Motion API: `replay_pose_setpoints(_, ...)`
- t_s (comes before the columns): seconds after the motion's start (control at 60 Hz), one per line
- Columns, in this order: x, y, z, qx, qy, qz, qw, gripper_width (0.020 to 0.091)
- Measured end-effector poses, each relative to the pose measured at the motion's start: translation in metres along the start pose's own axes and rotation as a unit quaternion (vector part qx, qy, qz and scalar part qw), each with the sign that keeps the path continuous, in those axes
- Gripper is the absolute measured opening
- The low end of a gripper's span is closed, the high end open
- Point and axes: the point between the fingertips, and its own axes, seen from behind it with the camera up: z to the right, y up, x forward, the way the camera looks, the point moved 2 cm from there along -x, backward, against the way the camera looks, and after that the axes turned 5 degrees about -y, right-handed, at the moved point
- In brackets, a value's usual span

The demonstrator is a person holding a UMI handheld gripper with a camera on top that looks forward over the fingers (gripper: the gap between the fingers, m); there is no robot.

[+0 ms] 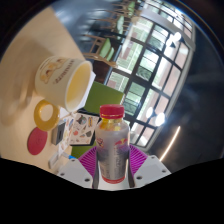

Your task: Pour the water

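A clear bottle (112, 143) with a pink cap and a printed label stands between my fingers, and both purple pads (89, 160) press on its sides. My gripper (112, 165) is shut on it and the whole view is tilted. Beyond the bottle to the left, a cream-coloured cup (65, 79) with a printed side rests on the glossy tabletop (150, 90), its open mouth facing the bottle. No water is seen leaving the bottle.
A yellow tape roll (44, 113), a pink lid (37, 141) and printed packets (80, 128) lie left of the bottle. The tabletop mirrors large windows. Green chairs (105, 45) stand beyond the table.
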Motion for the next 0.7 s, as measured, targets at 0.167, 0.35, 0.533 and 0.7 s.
replay_pose_setpoints(0.167, -0.010, 0.041, 0.006, -0.184, -0.066, 0.037, 0.980, 0.0402)
replay_pose_setpoints(0.35, -0.007, 0.044, -0.001, -0.213, -0.058, 0.045, 0.974, 0.0403)
replay_pose_setpoints(0.533, 0.010, 0.040, -0.004, -0.137, -0.051, 0.041, 0.988, 0.0405)
replay_pose_setpoints(0.7, 0.005, 0.019, 0.011, 0.160, -0.053, -0.006, 0.986, 0.0404)
